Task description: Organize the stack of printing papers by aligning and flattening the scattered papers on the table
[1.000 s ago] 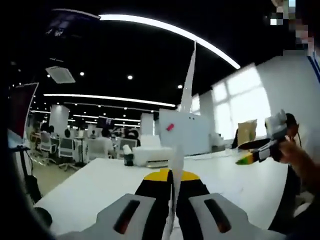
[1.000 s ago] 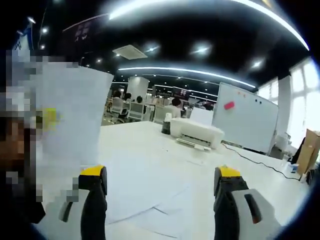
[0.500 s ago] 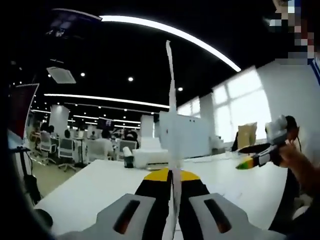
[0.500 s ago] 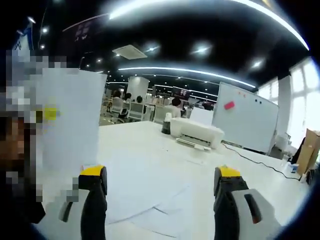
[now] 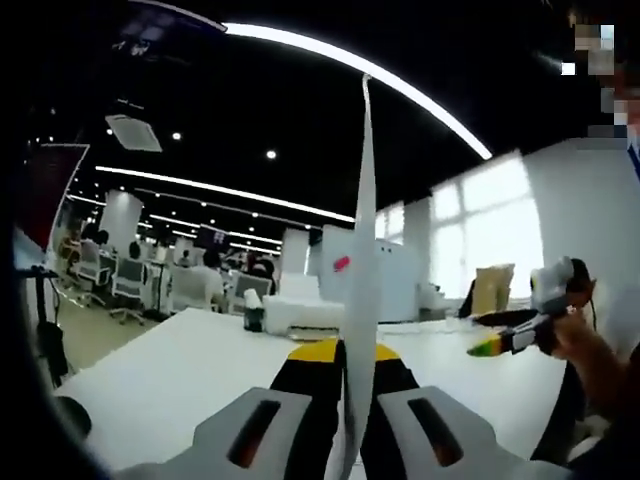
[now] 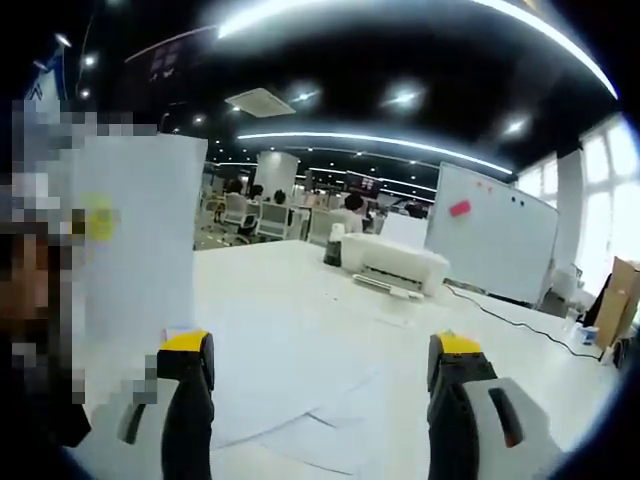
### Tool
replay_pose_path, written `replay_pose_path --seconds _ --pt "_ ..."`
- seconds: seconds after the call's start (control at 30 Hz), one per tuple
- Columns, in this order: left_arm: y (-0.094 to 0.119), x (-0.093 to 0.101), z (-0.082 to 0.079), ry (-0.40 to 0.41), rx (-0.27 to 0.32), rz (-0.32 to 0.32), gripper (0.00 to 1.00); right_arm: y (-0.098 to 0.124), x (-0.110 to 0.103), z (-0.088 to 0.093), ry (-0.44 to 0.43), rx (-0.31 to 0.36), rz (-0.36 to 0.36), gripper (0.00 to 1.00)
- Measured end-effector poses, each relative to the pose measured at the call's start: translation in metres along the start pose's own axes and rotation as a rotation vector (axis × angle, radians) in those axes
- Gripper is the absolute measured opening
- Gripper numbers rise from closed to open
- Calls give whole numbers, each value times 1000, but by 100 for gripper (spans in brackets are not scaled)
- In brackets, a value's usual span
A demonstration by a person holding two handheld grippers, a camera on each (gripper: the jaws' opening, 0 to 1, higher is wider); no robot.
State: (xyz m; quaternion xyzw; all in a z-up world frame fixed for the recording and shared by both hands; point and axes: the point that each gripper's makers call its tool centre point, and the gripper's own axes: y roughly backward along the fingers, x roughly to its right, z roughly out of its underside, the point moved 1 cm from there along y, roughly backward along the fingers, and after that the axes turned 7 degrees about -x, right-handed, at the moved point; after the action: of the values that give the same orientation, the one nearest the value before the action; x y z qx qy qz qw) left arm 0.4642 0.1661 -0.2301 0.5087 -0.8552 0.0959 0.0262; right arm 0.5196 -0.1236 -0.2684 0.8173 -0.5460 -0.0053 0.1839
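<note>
My left gripper (image 5: 345,352) is shut on a white sheet of paper (image 5: 361,260), seen edge-on and standing upright between the yellow-tipped jaws. In the right gripper view that same sheet (image 6: 140,240) stands broadside at the left, above the table. My right gripper (image 6: 320,365) is open, its jaws wide apart with nothing between them. It hovers over several loose white sheets (image 6: 290,395) lying scattered and overlapping on the white table (image 6: 300,290). The right gripper (image 5: 510,338) also appears at the right of the left gripper view, held by a hand.
A white printer (image 6: 392,265) with a dark bottle (image 6: 332,250) beside it sits at the table's far side. A whiteboard (image 6: 490,245) with a pink magnet stands behind. A cable (image 6: 500,315) runs across the right. People sit at desks in the background.
The held sheet has swung and straightened slightly in the left gripper; the left view tilted a little. The right gripper has stayed still and open.
</note>
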Motion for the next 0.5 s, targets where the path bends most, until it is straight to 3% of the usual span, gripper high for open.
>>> replay_pose_path --seconds 0.2,0.5 --pt "3 -8 -1 56 15 -9 6 -9 8 3 -8 9 23 82" --pt "11 -27 1 167 61 -42 6 -31 8 24 -20 -49 6 82"
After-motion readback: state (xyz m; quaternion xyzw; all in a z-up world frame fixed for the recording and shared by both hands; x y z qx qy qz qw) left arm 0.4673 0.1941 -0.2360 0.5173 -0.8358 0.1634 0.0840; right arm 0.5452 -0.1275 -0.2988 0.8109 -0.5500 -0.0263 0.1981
